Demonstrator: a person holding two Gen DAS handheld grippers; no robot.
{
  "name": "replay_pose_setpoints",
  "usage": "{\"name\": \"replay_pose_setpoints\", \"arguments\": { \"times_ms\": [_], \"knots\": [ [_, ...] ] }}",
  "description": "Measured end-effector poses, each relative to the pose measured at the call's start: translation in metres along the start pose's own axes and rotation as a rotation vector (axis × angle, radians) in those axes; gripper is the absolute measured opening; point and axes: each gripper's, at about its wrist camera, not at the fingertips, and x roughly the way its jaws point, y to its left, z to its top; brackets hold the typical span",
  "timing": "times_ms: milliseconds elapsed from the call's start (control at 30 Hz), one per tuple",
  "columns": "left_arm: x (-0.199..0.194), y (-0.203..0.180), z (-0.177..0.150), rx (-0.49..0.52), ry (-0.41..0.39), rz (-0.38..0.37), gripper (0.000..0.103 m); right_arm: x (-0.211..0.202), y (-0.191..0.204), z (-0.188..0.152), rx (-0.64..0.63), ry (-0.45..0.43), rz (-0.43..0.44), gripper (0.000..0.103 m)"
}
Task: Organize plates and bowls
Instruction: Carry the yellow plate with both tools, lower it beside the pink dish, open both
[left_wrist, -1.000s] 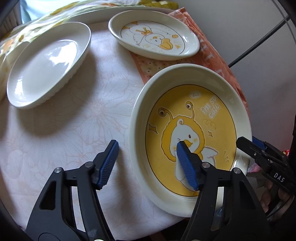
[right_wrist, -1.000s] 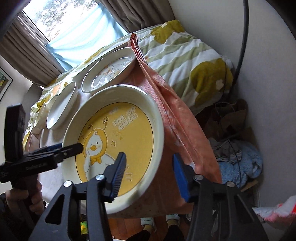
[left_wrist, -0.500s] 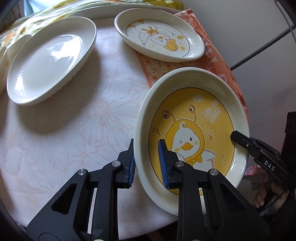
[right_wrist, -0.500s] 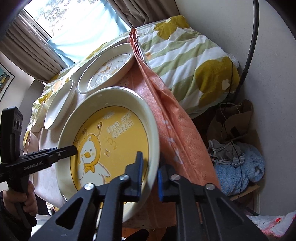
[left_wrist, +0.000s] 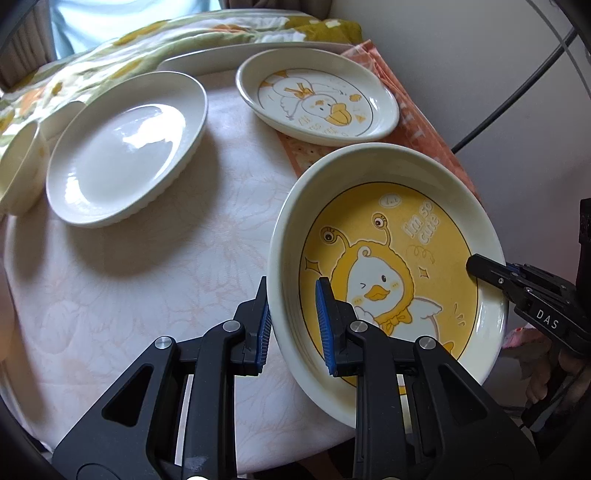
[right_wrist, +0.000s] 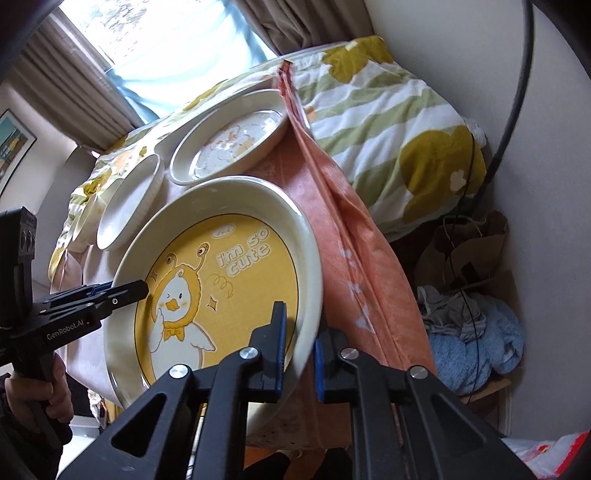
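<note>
Clamping yellow duck plate (left_wrist: 391, 266) rim: left claw (left_wrist: 291, 321), right claw (right_wrist: 299, 350), opposite sides.

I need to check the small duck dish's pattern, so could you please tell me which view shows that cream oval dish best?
The left wrist view: the cream oval ceramic dish with the white duck drawing lies open and unobstructed. The right wrist view shows it foreshortened, with glare washing out the drawing.

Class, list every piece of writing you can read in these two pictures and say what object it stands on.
"I'm so cute": yellow duck plate.
"DAS": right gripper.
"GenRobot.AI": left gripper.
Lettering on the white duck plate and in the yellow duck plate's small speech bubble: too small to read.
</note>
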Motion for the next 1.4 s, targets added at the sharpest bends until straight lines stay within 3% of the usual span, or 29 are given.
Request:
{"name": "replay_pose_setpoints", "arguments": {
  "times_ms": [233, 433, 867, 1067, 1400],
  "knots": [
    [-0.034, 0.027, -0.014, -0.071, -0.058, 0.018, 0.020, -0.006, 0.038, 0.009, -0.083, -0.013, 0.017, 0.012],
    [-0.067, 0.087, -0.041, -0.166, -0.076, 0.063, 0.020, 0.003, 0.099, 0.011, -0.159, 0.003, 0.068, 0.012],
    [-0.080, 0.210, -0.097, -0.301, -0.066, 0.131, 0.020, 0.072, 0.216, -0.015, -0.248, 0.071, 0.150, 0.012],
    [-0.065, 0.239, -0.106, -0.306, -0.039, 0.130, 0.020, 0.098, 0.241, -0.025, -0.260, 0.067, 0.154, 0.012],
    [-0.062, 0.251, -0.113, -0.300, -0.062, 0.106, 0.020, 0.107, 0.244, -0.032, -0.255, 0.066, 0.130, 0.014]
  ]
}}
